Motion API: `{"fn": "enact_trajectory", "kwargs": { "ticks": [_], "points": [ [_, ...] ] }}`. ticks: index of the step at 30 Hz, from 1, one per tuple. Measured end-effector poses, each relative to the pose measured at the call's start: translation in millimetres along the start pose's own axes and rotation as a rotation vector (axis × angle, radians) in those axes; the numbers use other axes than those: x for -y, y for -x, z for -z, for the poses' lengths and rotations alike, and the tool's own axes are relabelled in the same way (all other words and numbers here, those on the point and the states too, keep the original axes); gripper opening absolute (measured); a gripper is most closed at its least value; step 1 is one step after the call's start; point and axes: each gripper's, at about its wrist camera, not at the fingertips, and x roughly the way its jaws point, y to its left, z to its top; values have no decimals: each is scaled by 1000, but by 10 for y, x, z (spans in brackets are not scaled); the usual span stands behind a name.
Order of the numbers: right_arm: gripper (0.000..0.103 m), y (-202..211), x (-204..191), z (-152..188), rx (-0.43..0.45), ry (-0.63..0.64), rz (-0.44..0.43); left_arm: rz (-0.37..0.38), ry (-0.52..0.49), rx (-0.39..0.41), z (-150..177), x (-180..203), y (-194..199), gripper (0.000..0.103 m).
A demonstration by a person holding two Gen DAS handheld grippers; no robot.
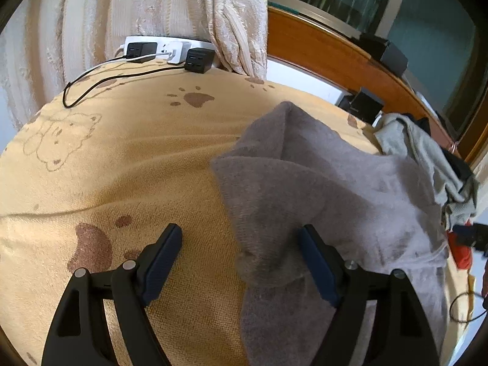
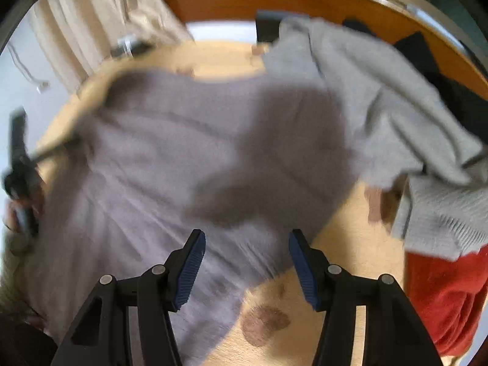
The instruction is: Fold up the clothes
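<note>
A mauve-grey fleece garment (image 1: 320, 177) lies spread on a yellow paw-print blanket (image 1: 137, 158). My left gripper (image 1: 241, 230) stands open, low over the garment's left edge. A rumpled fold of that edge sits between its fingers, and the pads do not press on it. In the blurred right wrist view the same garment (image 2: 183, 140) fills the middle. My right gripper (image 2: 246, 235) hangs open above its near hem, with nothing held. The left gripper (image 2: 18, 164) shows at that view's left edge, in a hand.
A light grey knit (image 2: 366, 85) and a red garment (image 2: 442, 299) lie heaped to the right. A power strip (image 1: 164, 48) with chargers and cables sits at the blanket's far edge, below a cream curtain (image 1: 152, 6). A wooden frame (image 1: 320, 48) runs along the back right.
</note>
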Motion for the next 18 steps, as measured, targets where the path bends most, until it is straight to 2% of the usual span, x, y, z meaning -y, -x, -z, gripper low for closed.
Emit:
{"fn": "enact_trajectory", "kwargs": {
  "ticks": [4, 7, 9, 12, 18],
  "points": [
    [59, 149, -314, -479, 120, -11, -282, 49, 68, 9, -2, -102, 32, 82],
    [59, -57, -767, -891, 109, 6, -477, 58, 77, 10, -2, -108, 37, 82],
    [59, -281, -1079, -1124, 77, 28, -553, 46, 61, 10, 0, -82, 30, 82],
    [59, -758, -1482, -1475, 4, 18, -592, 29, 36, 8, 2, -45, 20, 82],
    [58, -1584, -1737, -1736, -166, -94, -616, 45, 51, 2, -17, -79, 20, 82]
  ]
}}
